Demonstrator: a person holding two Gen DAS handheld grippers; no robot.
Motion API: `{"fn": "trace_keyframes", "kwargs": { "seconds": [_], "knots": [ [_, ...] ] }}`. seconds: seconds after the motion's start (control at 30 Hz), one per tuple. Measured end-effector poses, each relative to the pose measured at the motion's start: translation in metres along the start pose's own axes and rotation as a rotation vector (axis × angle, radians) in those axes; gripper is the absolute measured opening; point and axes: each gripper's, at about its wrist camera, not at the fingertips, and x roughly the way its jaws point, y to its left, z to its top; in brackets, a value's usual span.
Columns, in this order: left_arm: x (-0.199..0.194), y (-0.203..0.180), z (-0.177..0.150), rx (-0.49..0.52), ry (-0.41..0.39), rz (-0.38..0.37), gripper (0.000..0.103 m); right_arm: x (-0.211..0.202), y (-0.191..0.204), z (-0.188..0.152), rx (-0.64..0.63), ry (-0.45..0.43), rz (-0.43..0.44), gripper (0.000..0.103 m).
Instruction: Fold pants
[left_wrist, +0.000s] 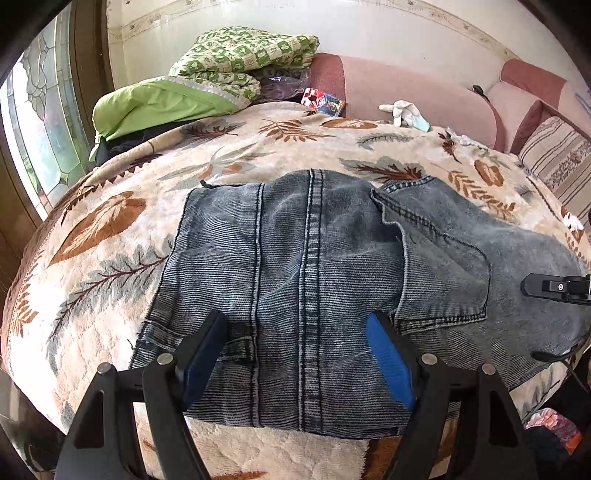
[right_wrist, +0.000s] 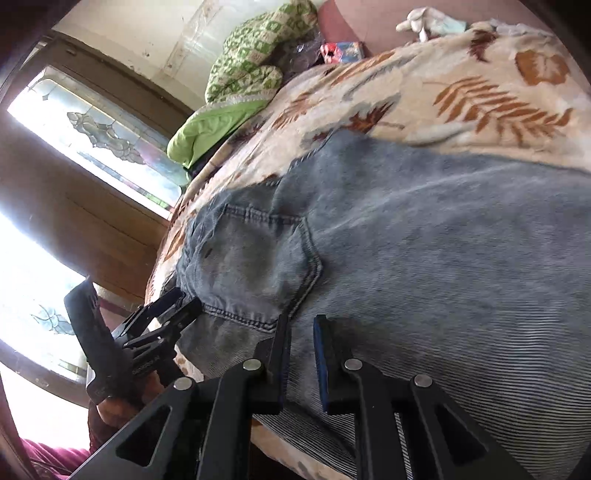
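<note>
Faded blue jeans (left_wrist: 314, 280) lie folded into a wide pad on a leaf-patterned blanket (left_wrist: 122, 229), back pocket (left_wrist: 443, 280) up on the right. My left gripper (left_wrist: 295, 325) is open, its blue-padded fingers (left_wrist: 388, 354) spread just above the near edge of the jeans. My right gripper (right_wrist: 301, 332) hovers over the jeans (right_wrist: 443, 277) beside the pocket (right_wrist: 255, 266), its jaws a narrow gap apart with nothing between them. The left gripper shows in the right wrist view (right_wrist: 181, 306) at the jeans' edge; the right gripper's tip (left_wrist: 554, 288) shows at the far right.
A green quilt and pillow pile (left_wrist: 207, 81) sits at the back left of the bed. A white glove (left_wrist: 402, 110) and a small colourful packet (left_wrist: 325, 99) lie by the pink headboard cushion (left_wrist: 424, 92). A window (left_wrist: 40, 122) is on the left.
</note>
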Motion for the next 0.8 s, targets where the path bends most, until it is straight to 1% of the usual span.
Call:
{"fn": "trace_keyframes", "kwargs": {
  "seconds": [0.07,0.13,0.23,0.3,0.33,0.37,0.4,0.43,0.47,0.5,0.53,0.63,0.73,0.77,0.8],
  "knots": [
    [-0.009,0.000,0.005,-0.028,-0.046,-0.039,0.079,-0.031,-0.012,0.001,0.012,-0.062,-0.044,0.015],
    [-0.021,-0.005,0.009,-0.022,-0.116,-0.068,0.079,-0.067,-0.030,-0.001,0.045,-0.133,-0.084,0.015],
    [-0.038,-0.025,0.010,0.053,-0.211,-0.119,0.079,-0.126,-0.063,-0.011,0.127,-0.237,-0.162,0.015],
    [-0.041,-0.041,0.008,0.122,-0.230,-0.142,0.079,-0.162,-0.085,-0.017,0.175,-0.305,-0.239,0.015],
    [-0.040,-0.049,0.007,0.156,-0.224,-0.150,0.079,-0.178,-0.096,-0.021,0.199,-0.340,-0.296,0.017],
    [-0.038,-0.056,0.005,0.184,-0.213,-0.149,0.079,-0.194,-0.107,-0.022,0.228,-0.367,-0.358,0.025],
    [-0.036,-0.061,0.003,0.205,-0.202,-0.145,0.079,-0.206,-0.119,-0.024,0.265,-0.385,-0.418,0.046],
    [-0.033,-0.065,0.002,0.222,-0.190,-0.143,0.079,-0.217,-0.133,-0.025,0.306,-0.396,-0.468,0.061],
    [-0.032,-0.068,0.000,0.230,-0.182,-0.144,0.079,-0.227,-0.146,-0.027,0.346,-0.416,-0.498,0.075],
    [-0.031,-0.069,-0.001,0.232,-0.176,-0.146,0.079,-0.237,-0.158,-0.029,0.378,-0.443,-0.507,0.075],
    [-0.030,-0.069,-0.002,0.230,-0.172,-0.148,0.079,-0.242,-0.169,-0.027,0.405,-0.449,-0.510,0.075],
    [-0.025,-0.067,-0.002,0.208,-0.147,-0.155,0.079,-0.244,-0.196,-0.015,0.448,-0.384,-0.564,0.075],
    [-0.019,-0.065,-0.002,0.187,-0.124,-0.159,0.079,-0.229,-0.213,-0.007,0.474,-0.328,-0.557,0.074],
    [-0.019,-0.065,-0.002,0.186,-0.120,-0.160,0.079,-0.224,-0.215,-0.006,0.471,-0.311,-0.556,0.071],
    [-0.018,-0.066,-0.003,0.187,-0.118,-0.156,0.079,-0.217,-0.219,-0.003,0.456,-0.288,-0.557,0.057]
  ]
}}
